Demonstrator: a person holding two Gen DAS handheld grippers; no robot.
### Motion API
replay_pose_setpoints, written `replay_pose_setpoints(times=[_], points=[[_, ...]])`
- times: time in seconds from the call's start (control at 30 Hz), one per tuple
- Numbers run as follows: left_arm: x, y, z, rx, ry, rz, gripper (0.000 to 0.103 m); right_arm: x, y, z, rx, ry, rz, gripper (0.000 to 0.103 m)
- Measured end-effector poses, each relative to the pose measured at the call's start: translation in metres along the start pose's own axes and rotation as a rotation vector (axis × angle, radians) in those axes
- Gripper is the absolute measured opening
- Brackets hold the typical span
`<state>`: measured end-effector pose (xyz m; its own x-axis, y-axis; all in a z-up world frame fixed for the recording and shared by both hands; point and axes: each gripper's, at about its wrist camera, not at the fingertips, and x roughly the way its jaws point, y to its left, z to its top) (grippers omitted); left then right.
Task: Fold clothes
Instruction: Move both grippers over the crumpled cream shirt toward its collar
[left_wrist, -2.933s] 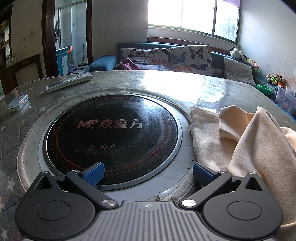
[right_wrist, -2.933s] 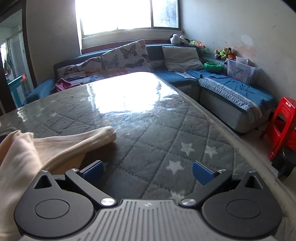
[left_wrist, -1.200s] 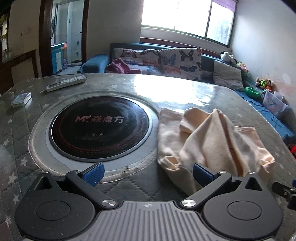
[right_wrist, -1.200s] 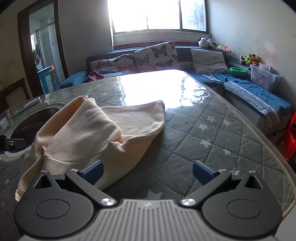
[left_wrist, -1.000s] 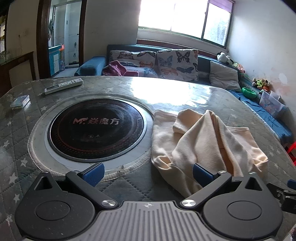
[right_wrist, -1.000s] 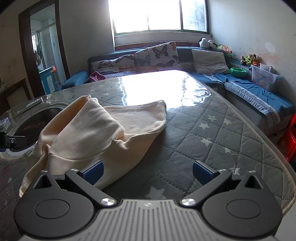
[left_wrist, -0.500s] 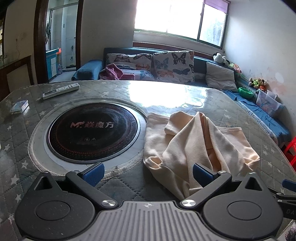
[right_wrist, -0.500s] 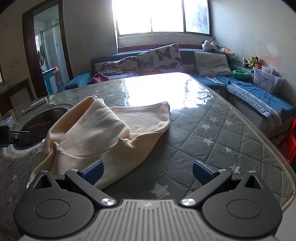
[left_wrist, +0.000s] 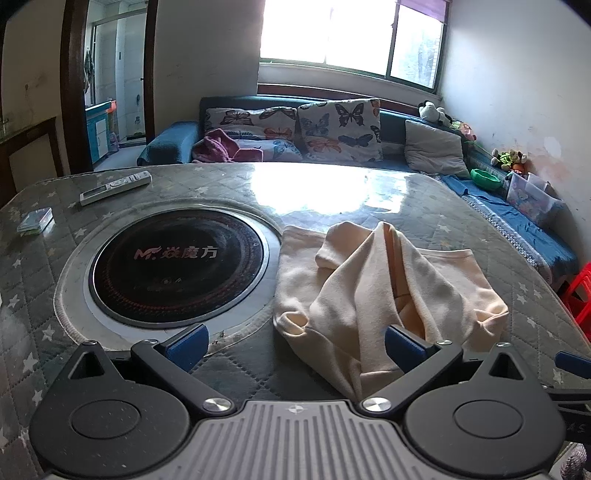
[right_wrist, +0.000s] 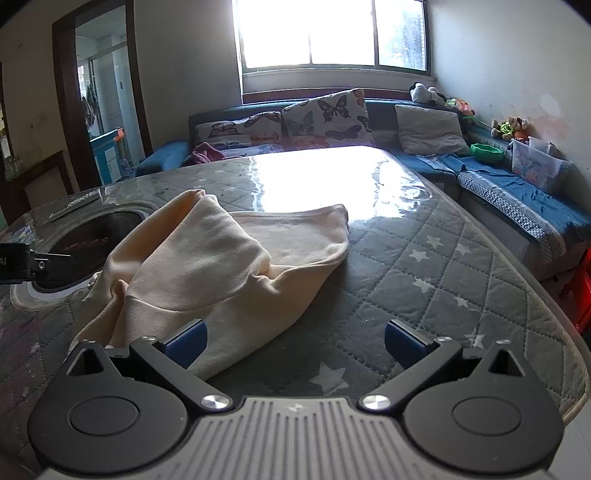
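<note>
A cream garment (left_wrist: 373, 288) lies crumpled in a loose heap on the quilted grey table cover (left_wrist: 243, 369), right of the round black cooktop (left_wrist: 177, 258). The same cream garment (right_wrist: 221, 273) fills the left-centre of the right wrist view. My left gripper (left_wrist: 293, 343) is open and empty, held back from the garment's near edge. My right gripper (right_wrist: 293, 341) is open too, its left fingertip (right_wrist: 184, 339) just over the garment's near hem, gripping nothing. The right gripper's blue tip (left_wrist: 572, 363) shows at the far right of the left wrist view.
A remote control (left_wrist: 115, 187) and a small clear box (left_wrist: 36, 220) lie at the table's far left. A sofa with butterfly cushions (left_wrist: 340, 129) stands behind the table. A red stool (left_wrist: 580, 291) is beyond the right table edge, a doorway (left_wrist: 110, 92) at back left.
Both grippers have drawn back and risen from the table, so the whole garment now shows. Both stay open; the garment has not moved.
</note>
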<state>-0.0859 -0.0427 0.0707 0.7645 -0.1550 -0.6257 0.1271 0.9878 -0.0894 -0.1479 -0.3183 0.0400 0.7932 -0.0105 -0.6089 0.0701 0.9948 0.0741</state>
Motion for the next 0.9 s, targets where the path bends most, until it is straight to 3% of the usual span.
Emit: replay_pose_setpoints(times=[0.9], points=[[0.009,-0.012,0.010,0.039,0.028,-0.019,0.103,0.007,0.009,0.007,-0.022,0.015,0.018,0.103]])
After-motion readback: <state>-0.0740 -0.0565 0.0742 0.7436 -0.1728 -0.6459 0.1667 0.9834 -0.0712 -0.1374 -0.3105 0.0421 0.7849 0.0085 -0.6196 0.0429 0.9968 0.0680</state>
